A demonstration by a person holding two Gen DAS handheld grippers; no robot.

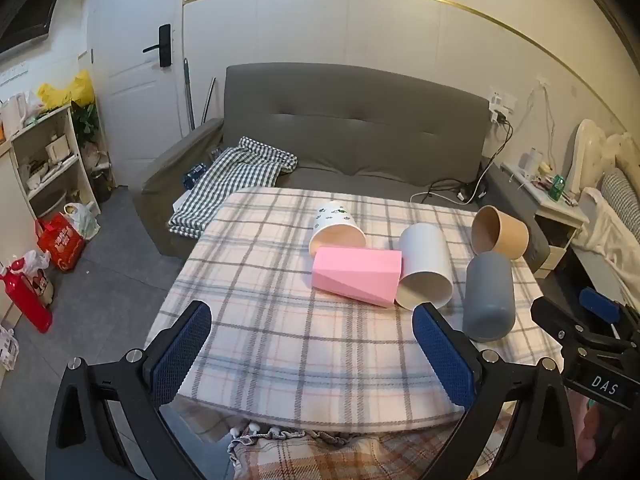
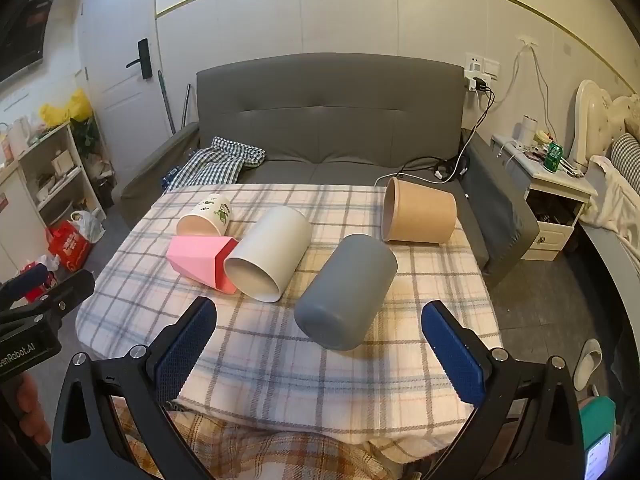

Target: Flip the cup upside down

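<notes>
Several cups lie on their sides on the plaid-covered table [image 1: 280, 340]: a grey cup [image 2: 346, 290] [image 1: 490, 296] with its base toward me, a white cup [image 2: 270, 252] [image 1: 426, 266], a pink faceted cup [image 2: 200, 262] [image 1: 356, 276], a leaf-printed cup [image 2: 206, 216] [image 1: 336, 226] and a brown paper cup [image 2: 418, 212] [image 1: 500, 232]. My right gripper [image 2: 318, 354] is open and empty, just short of the grey cup. My left gripper [image 1: 312, 358] is open and empty near the table's front edge, short of the pink cup.
A grey sofa [image 1: 352, 128] with a checked cloth [image 1: 236, 176] stands behind the table. A shelf [image 1: 48, 160] and red bags [image 1: 60, 240] are at the left. A nightstand [image 2: 548, 192] and a bed are at the right.
</notes>
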